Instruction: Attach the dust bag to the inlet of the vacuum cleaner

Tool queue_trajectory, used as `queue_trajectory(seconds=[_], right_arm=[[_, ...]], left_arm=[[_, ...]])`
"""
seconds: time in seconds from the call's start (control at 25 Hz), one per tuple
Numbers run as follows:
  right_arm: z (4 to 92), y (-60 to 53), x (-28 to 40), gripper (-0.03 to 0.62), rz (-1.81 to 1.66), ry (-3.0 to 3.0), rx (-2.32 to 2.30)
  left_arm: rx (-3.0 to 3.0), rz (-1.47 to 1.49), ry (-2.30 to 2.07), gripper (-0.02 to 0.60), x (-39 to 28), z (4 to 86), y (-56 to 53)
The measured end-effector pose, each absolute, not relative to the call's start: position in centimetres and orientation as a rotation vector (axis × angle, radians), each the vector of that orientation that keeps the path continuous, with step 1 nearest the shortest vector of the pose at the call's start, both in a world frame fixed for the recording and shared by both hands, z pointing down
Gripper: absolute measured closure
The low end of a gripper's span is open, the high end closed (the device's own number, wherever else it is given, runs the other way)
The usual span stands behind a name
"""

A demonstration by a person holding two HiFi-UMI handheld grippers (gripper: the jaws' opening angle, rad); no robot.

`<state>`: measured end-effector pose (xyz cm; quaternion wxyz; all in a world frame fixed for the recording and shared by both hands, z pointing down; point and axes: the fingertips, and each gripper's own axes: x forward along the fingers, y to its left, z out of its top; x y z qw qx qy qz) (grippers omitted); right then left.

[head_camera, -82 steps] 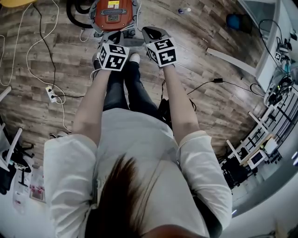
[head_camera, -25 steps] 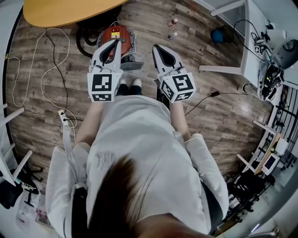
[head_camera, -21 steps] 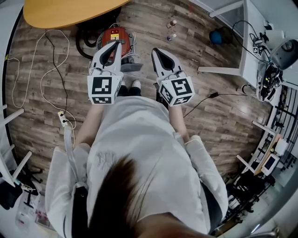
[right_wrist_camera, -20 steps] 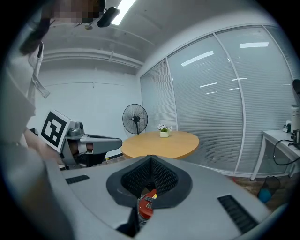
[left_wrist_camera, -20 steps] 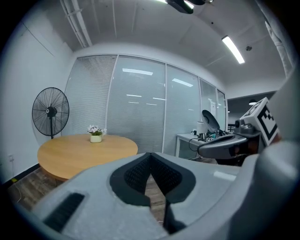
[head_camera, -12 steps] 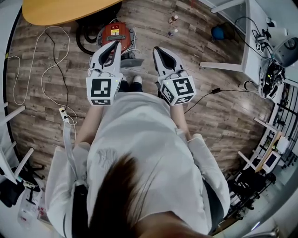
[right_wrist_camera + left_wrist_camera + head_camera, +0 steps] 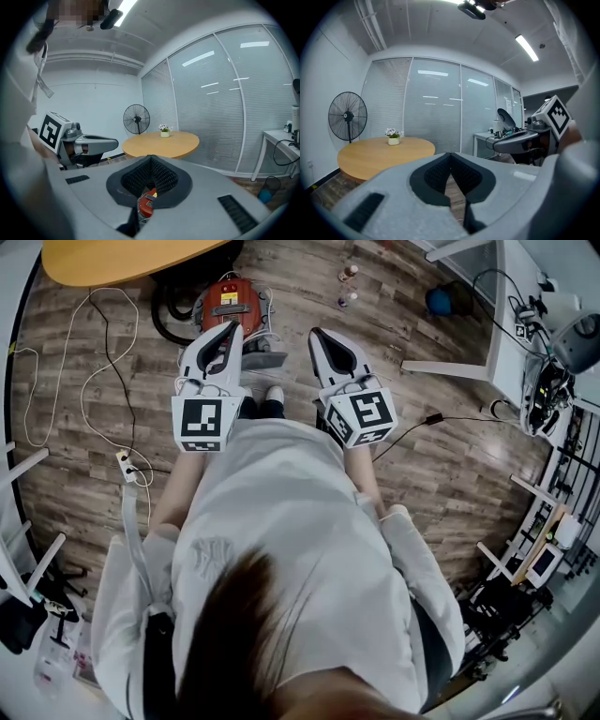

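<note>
The red vacuum cleaner (image 7: 230, 299) stands on the wooden floor ahead of the person's feet, with its black hose (image 7: 169, 310) coiled beside it. Through the gap under the right jaws it shows as a red patch (image 7: 146, 204). I cannot make out a dust bag in any view. My left gripper (image 7: 232, 330) and right gripper (image 7: 318, 335) are held side by side at waist height, well above the vacuum and pointing nearly level. Both are shut, with nothing between the pads (image 7: 450, 155) (image 7: 150, 159). Each gripper view shows the other gripper (image 7: 520, 139) (image 7: 89, 143) beside it.
A round wooden table (image 7: 131, 259) with a small flower pot (image 7: 393, 139) stands beyond the vacuum, a floor fan (image 7: 136, 119) behind it. A white power strip (image 7: 127, 465) and cables lie on the floor at left. A white desk (image 7: 511, 324) with equipment is at right.
Three seconds ago the grippers were low, close to the vacuum; now the person stands upright with both raised. In the last second they have barely shifted.
</note>
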<state>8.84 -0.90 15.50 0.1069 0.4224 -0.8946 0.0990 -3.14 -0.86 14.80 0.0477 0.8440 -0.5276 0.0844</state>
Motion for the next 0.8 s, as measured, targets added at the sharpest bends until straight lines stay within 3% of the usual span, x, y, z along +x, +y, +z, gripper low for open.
queue_trajectory(seconds=[0.8], right_arm=[[16.3, 1.0, 11.4, 0.592, 0.264, -2.666, 1.155]], left_arm=[[2.556, 0.238, -1.675, 0.565, 0.6, 14.8, 1.9]])
